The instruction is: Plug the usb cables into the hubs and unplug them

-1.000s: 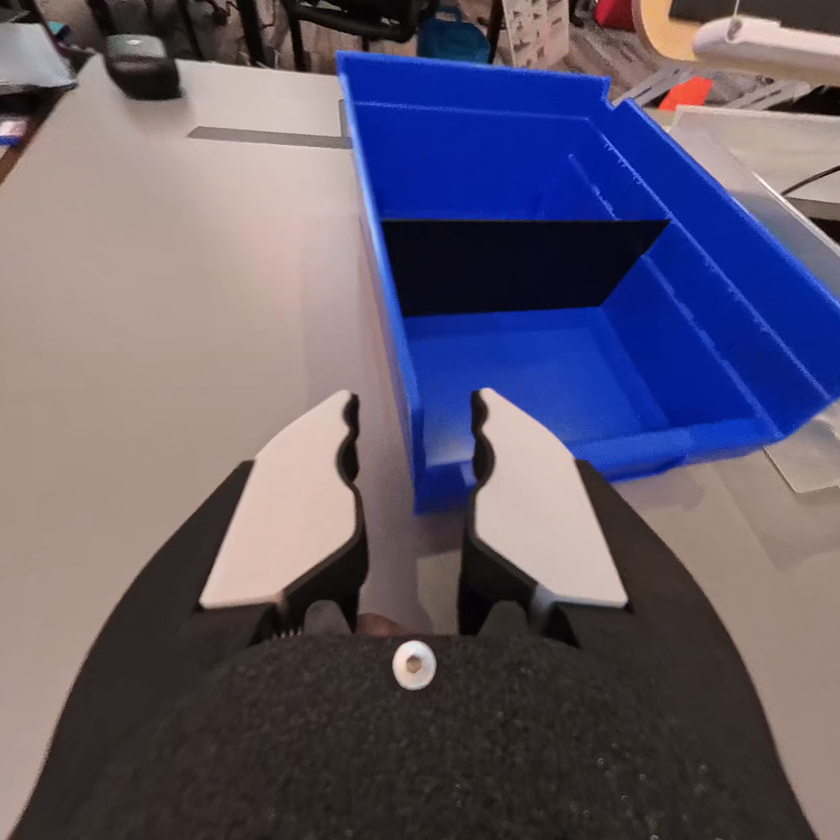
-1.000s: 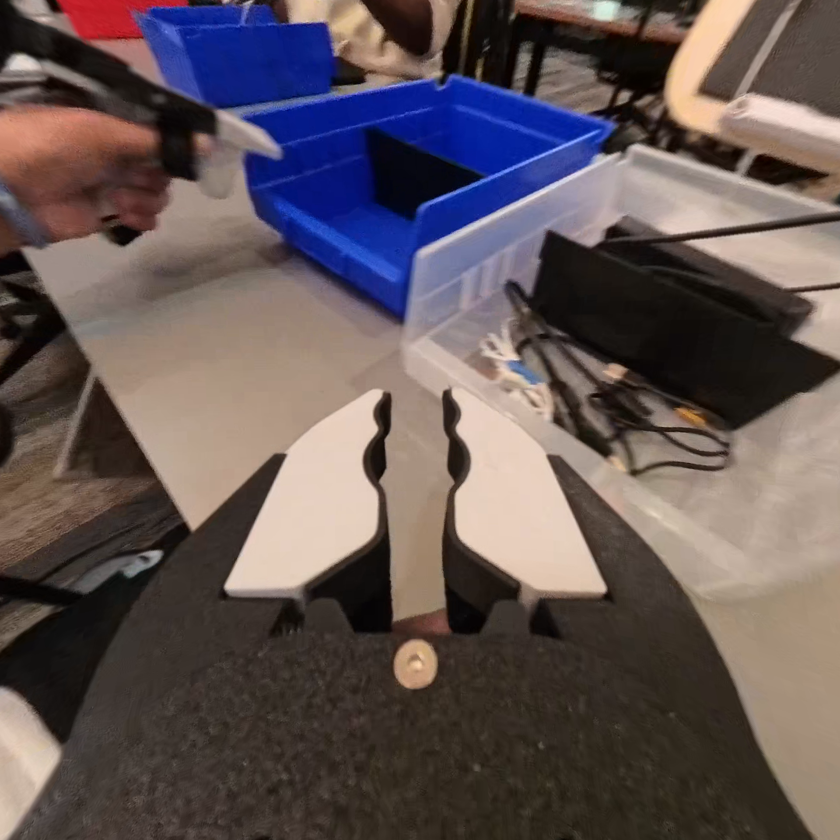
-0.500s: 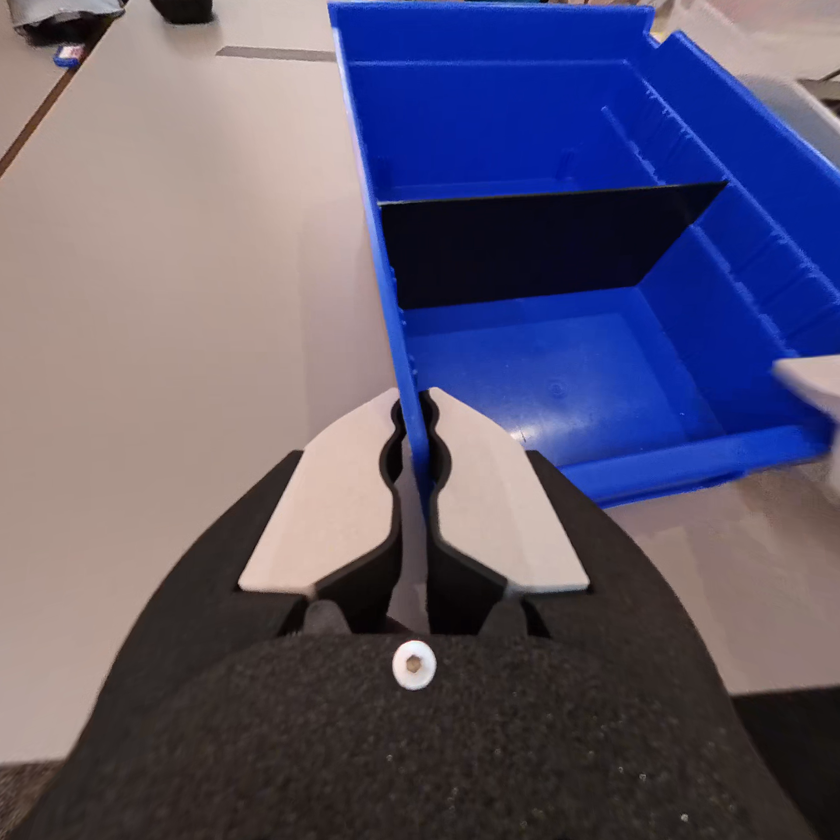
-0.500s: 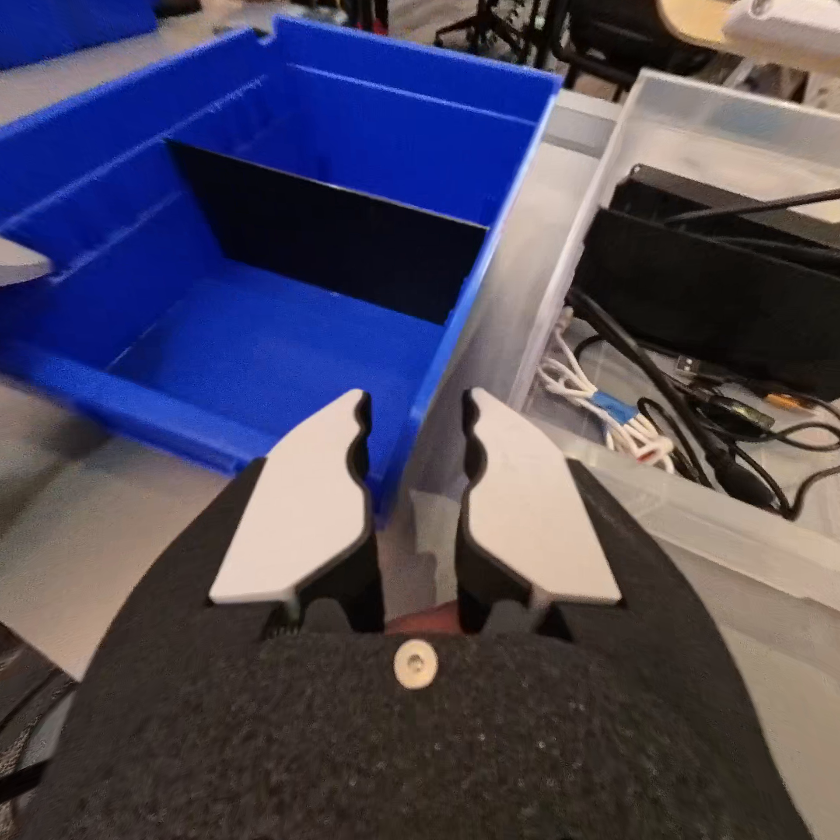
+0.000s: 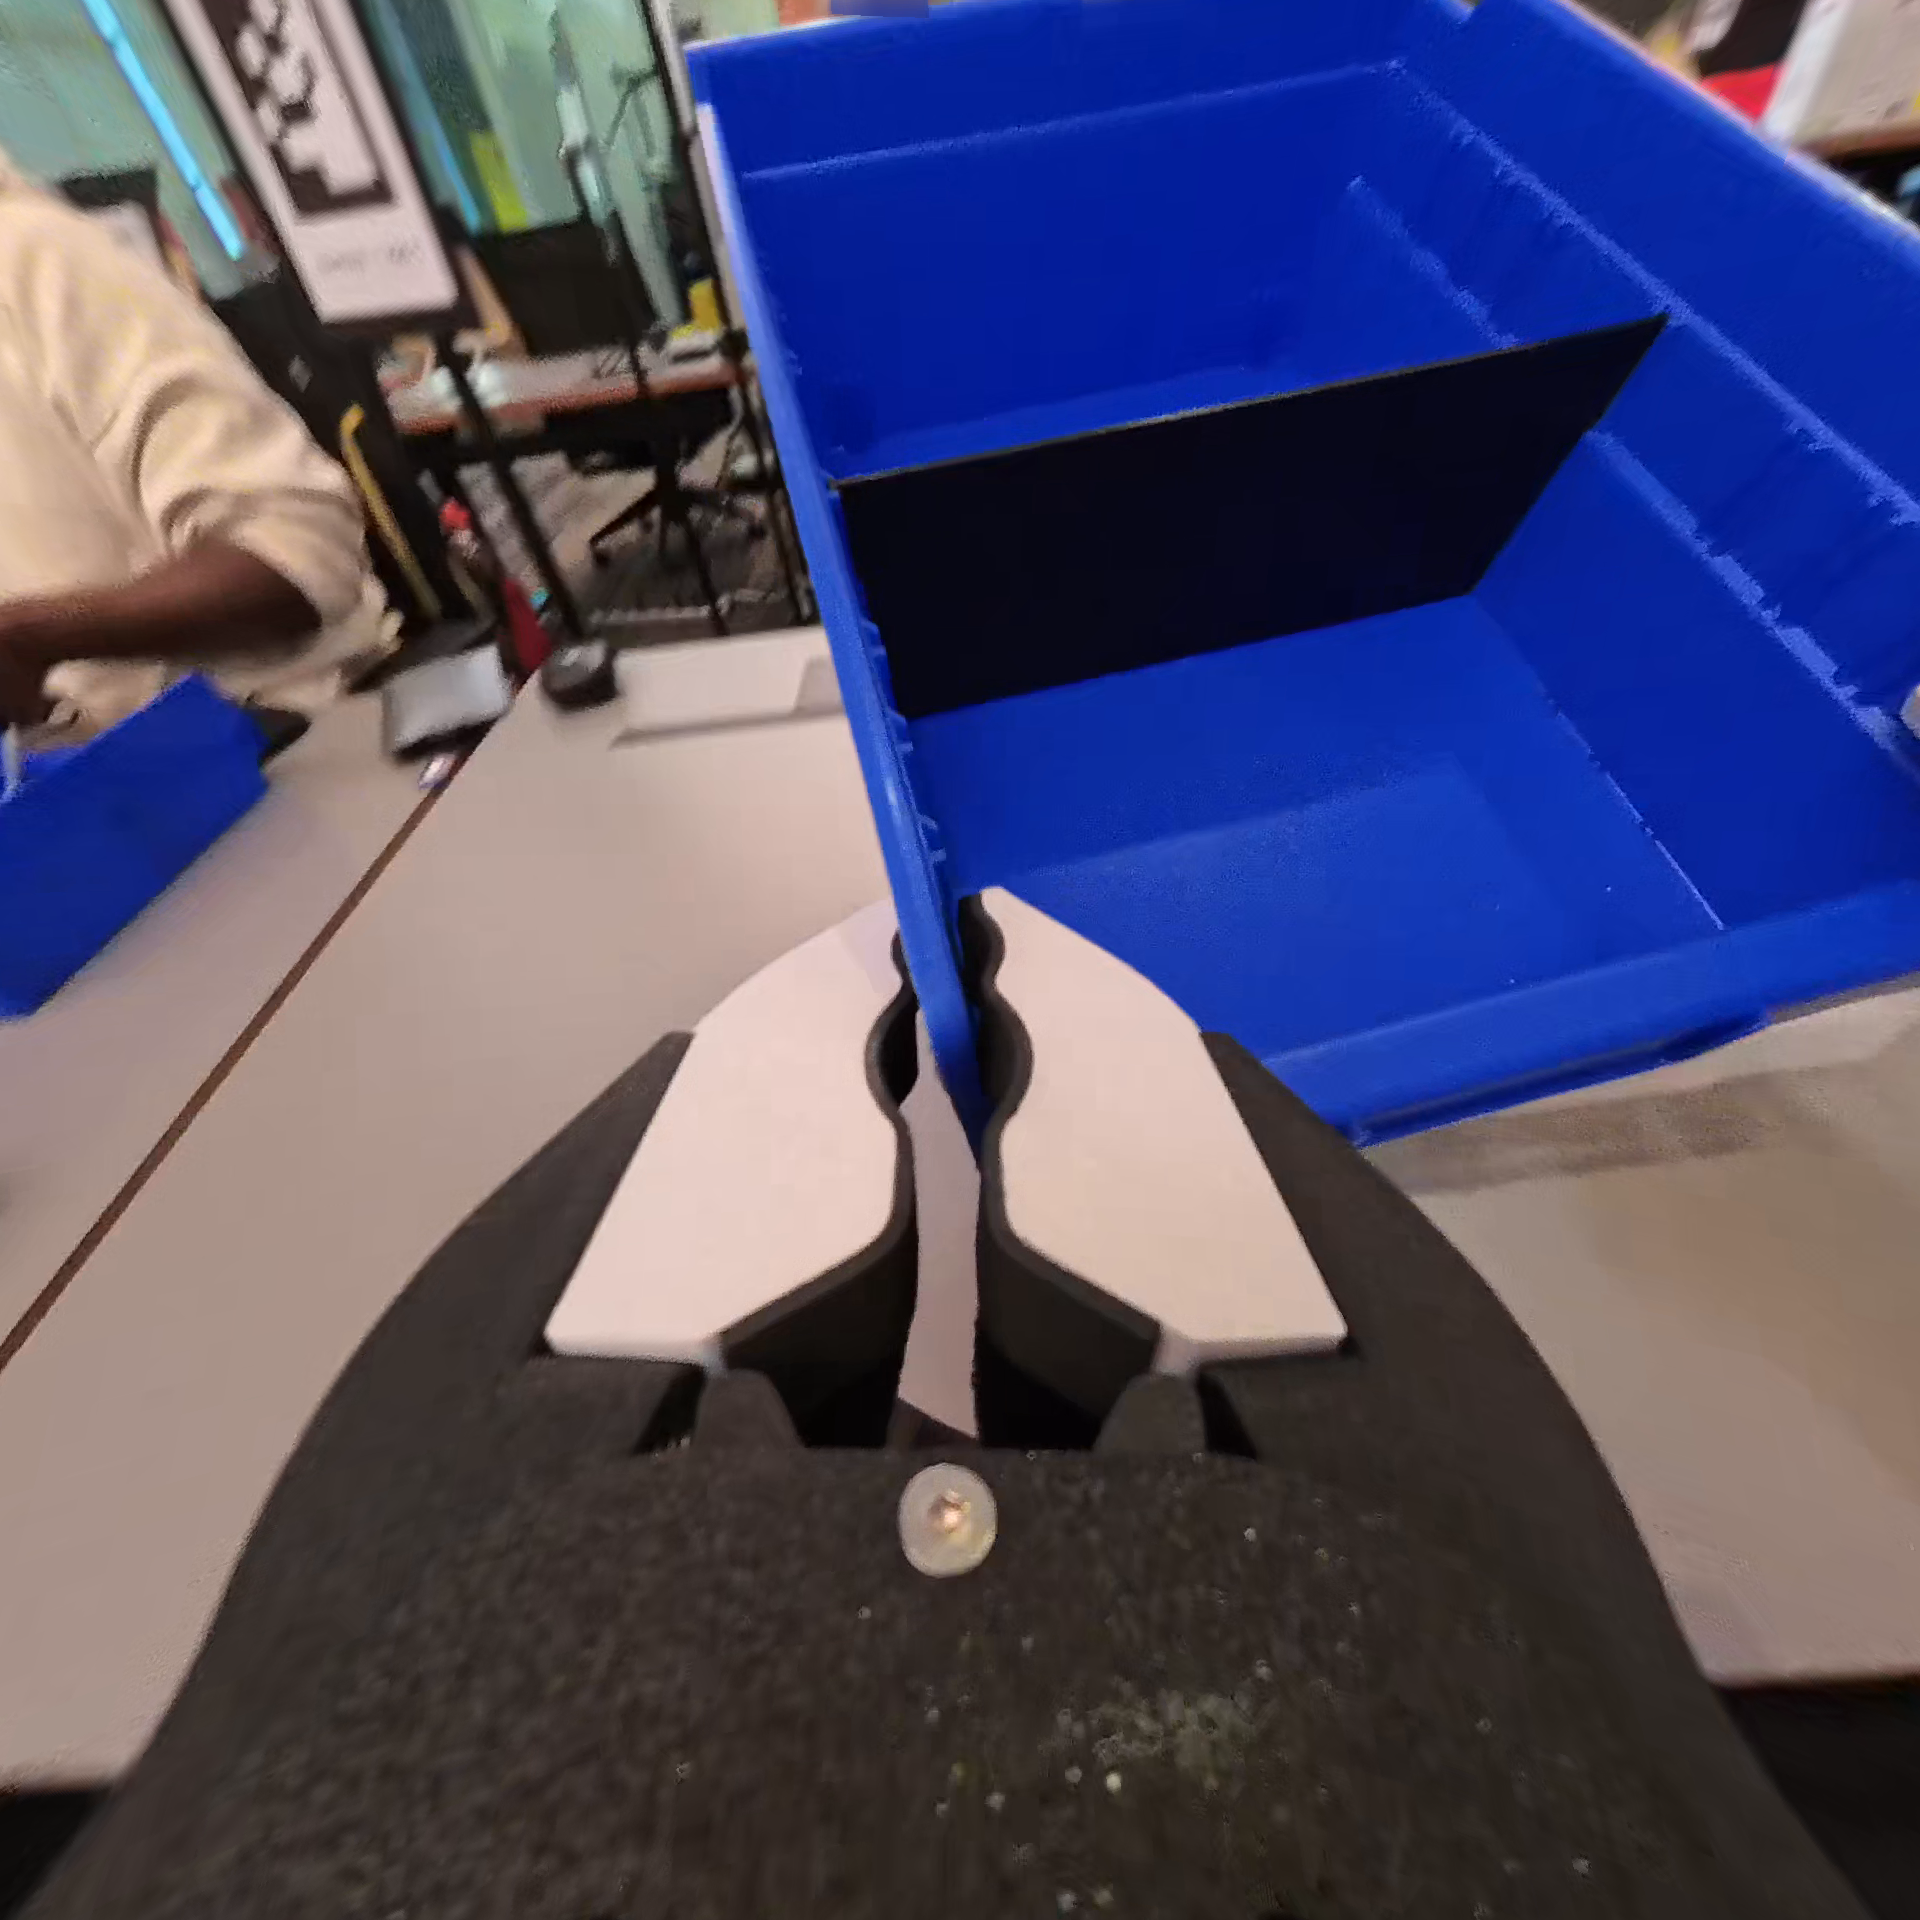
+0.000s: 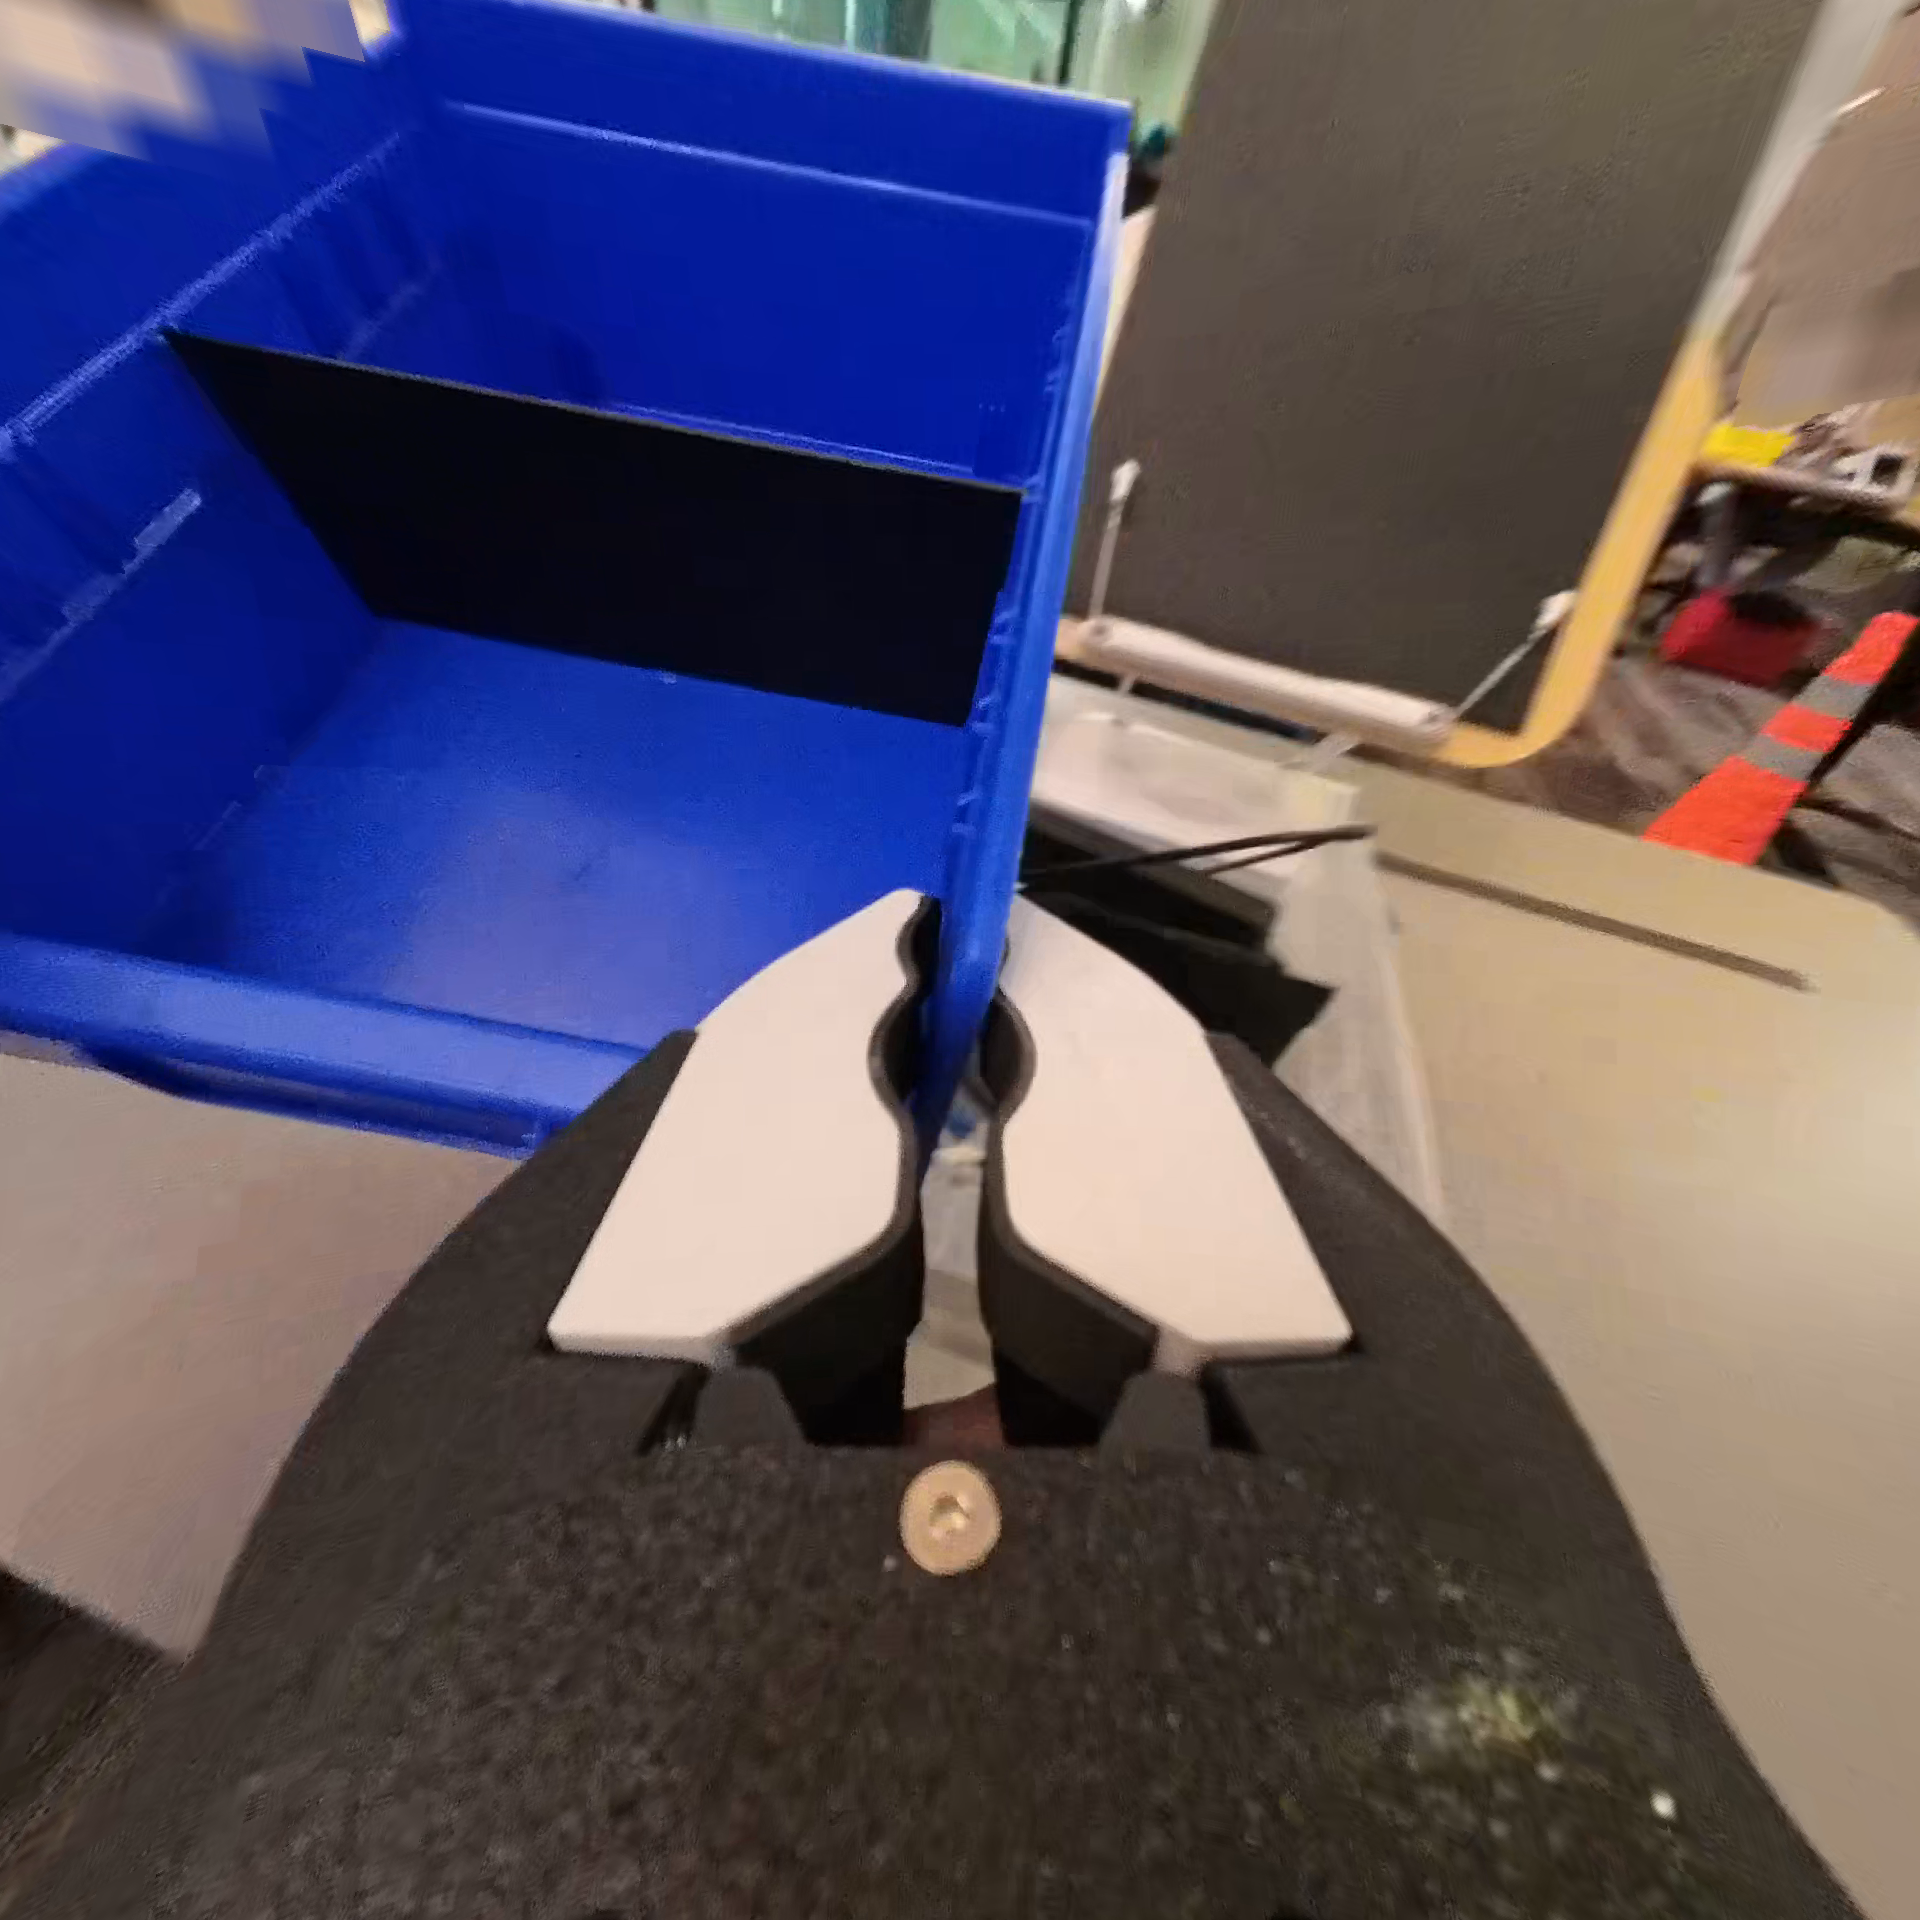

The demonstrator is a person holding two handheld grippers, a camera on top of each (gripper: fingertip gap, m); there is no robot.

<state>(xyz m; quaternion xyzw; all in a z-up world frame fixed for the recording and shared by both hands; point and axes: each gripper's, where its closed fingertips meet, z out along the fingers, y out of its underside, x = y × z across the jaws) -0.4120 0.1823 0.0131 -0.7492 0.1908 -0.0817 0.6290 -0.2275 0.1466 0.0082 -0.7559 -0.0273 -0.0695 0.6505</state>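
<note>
A blue bin (image 5: 1351, 831) with a black divider (image 5: 1195, 520) is held tilted above the table (image 5: 520, 1039). My left gripper (image 5: 938, 997) is shut on the bin's left side wall near its front corner. My right gripper (image 6: 961, 997) is shut on the bin's right side wall (image 6: 977, 935) near its front corner. The bin's two compartments are empty. No USB cable or hub is in either grasp.
A clear plastic tub (image 6: 1340, 997) with black items and a black cable (image 6: 1195, 852) sits right of the bin. A second blue bin (image 5: 94, 831) and a person in a light shirt (image 5: 135, 447) are at far left. An orange-striped post (image 6: 1797, 738) stands far right.
My right gripper closed on the bin's right wall. My left gripper had closed on the left wall half a second ago. The bin has since risen off the table and tilted.
</note>
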